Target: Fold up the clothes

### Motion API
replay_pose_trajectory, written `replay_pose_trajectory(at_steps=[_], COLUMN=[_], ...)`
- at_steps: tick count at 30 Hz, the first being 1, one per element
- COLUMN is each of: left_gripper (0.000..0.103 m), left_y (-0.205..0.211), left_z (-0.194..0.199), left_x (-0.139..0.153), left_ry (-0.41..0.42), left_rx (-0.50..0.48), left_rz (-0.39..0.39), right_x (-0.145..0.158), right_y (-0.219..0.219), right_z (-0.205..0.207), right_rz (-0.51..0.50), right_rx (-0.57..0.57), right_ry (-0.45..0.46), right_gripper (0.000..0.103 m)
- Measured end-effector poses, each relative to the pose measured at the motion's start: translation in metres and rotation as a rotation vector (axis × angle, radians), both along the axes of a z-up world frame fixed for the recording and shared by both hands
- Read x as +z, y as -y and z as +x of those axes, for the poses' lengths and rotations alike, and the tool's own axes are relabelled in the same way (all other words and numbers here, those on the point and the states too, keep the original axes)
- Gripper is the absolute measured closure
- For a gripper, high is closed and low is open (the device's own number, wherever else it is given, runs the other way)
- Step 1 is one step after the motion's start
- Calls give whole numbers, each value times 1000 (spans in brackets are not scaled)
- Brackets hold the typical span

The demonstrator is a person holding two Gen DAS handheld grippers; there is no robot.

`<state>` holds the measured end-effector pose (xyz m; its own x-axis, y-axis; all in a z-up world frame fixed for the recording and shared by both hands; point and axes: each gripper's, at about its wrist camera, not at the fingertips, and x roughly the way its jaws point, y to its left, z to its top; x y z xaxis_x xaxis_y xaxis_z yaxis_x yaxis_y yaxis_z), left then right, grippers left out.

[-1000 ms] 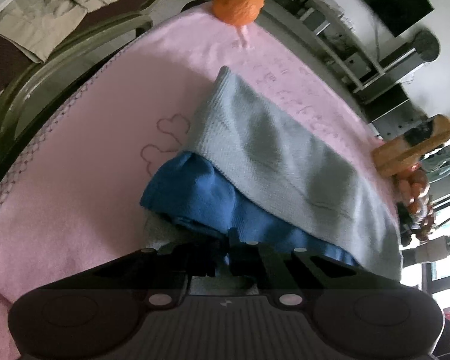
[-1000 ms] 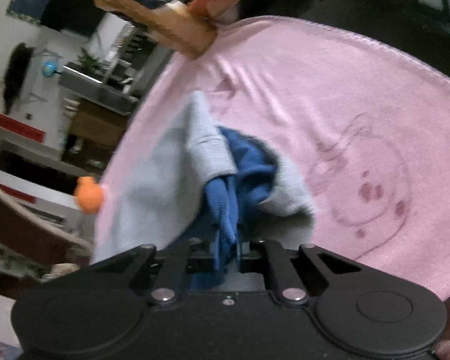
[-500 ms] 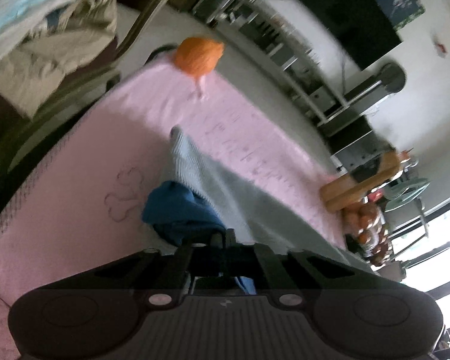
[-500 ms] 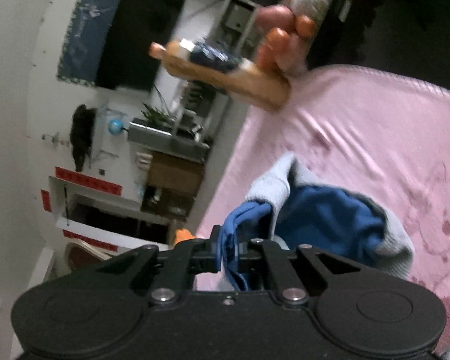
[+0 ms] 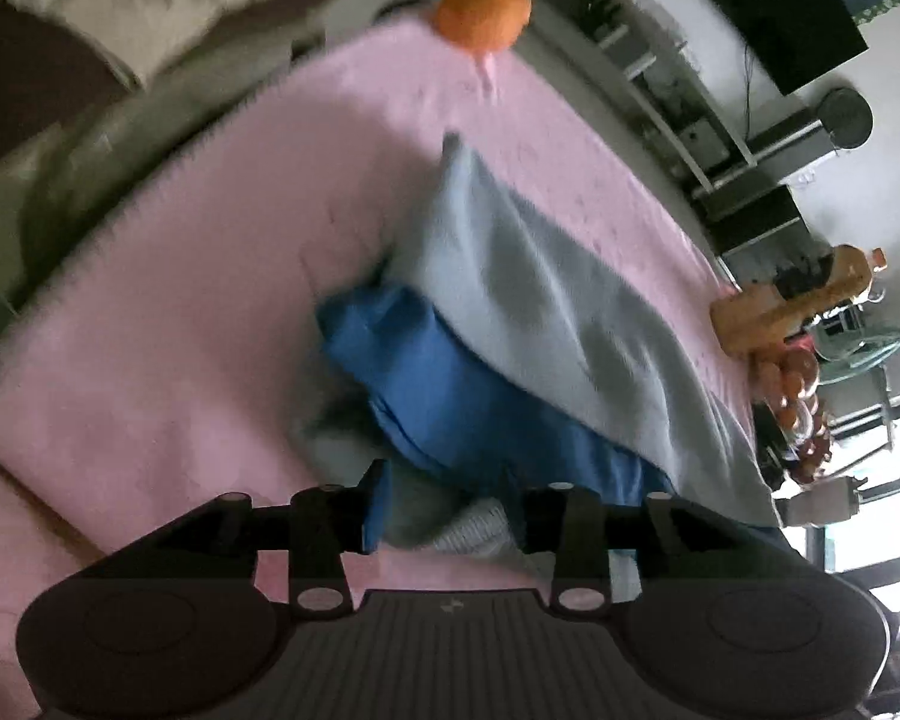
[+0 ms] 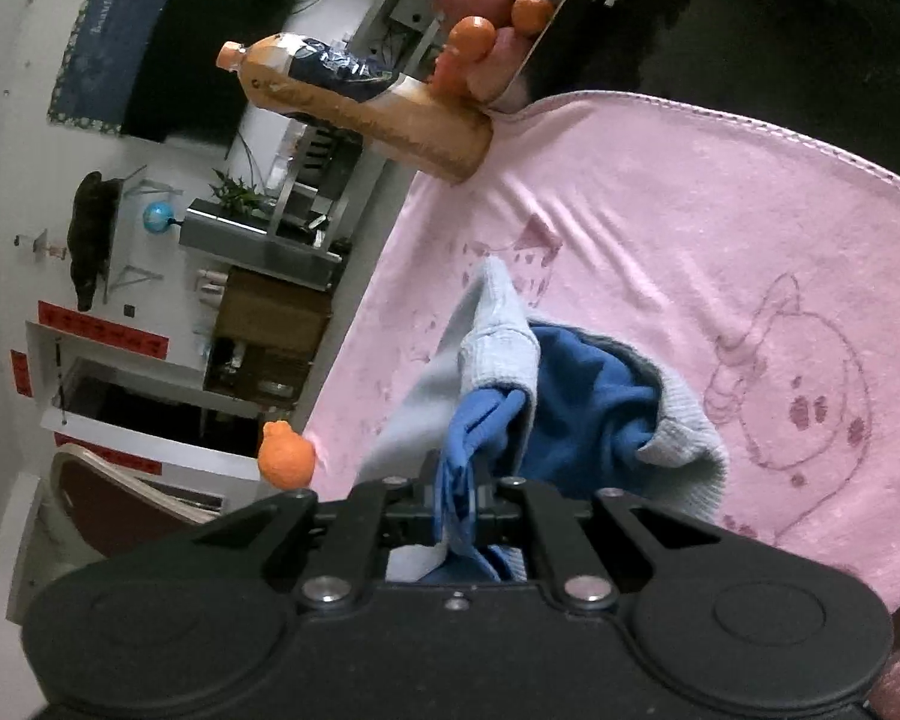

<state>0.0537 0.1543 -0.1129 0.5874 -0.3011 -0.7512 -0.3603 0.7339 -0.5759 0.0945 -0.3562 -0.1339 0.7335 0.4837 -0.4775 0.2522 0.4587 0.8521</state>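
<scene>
Soft, matt pink terry towel with faint printed cartoons. On it, a grey ribbed-knit garment with smooth blue cloth lining. Beside the towel, a glossy plastic bottle.

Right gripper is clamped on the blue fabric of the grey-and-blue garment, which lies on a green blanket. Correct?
Not quite: the blanket is pink, as the right wrist view shows. The right gripper is indeed clamped on the blue fabric of the grey-and-blue garment.

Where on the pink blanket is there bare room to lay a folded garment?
The pink blanket is bare around the printed animal, right of the grey-and-blue garment, and between garment and orange toy. It is crowded at the far corner: bottle, fruit.
</scene>
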Motion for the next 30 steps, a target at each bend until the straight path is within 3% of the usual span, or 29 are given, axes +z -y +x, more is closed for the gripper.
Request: replay_pose_trajectory(at_steps=[8,13,15,17,18,26,30], left_gripper=[62,63,74,99,98,101,101], left_y=[2,5,7,8,8,-14,-17], left_z=[25,36,37,34,31,17,21], left_x=[-18,-22,-24,-19,-17,-8,-2], left_ry=[-48,-26,-27,-17,-8,14,13], left_rx=[47,24,28,33,31,100,109], left_rz=[63,79,90,108,107,-43,-51], right_x=[-3,-4,-4,-4,-4,-6,-5], right_y=[0,0,0,1,1,6,6], right_z=[0,1,2,1,1,-1,-1], right_rz=[-3,-8,-11,-14,-16,-10,-23], right_rx=[7,11,12,11,11,-1,-15], right_ry=[-2,-1,-3,-5,-6,-15,-14], right_gripper=[96,96,96,96,96,96,96])
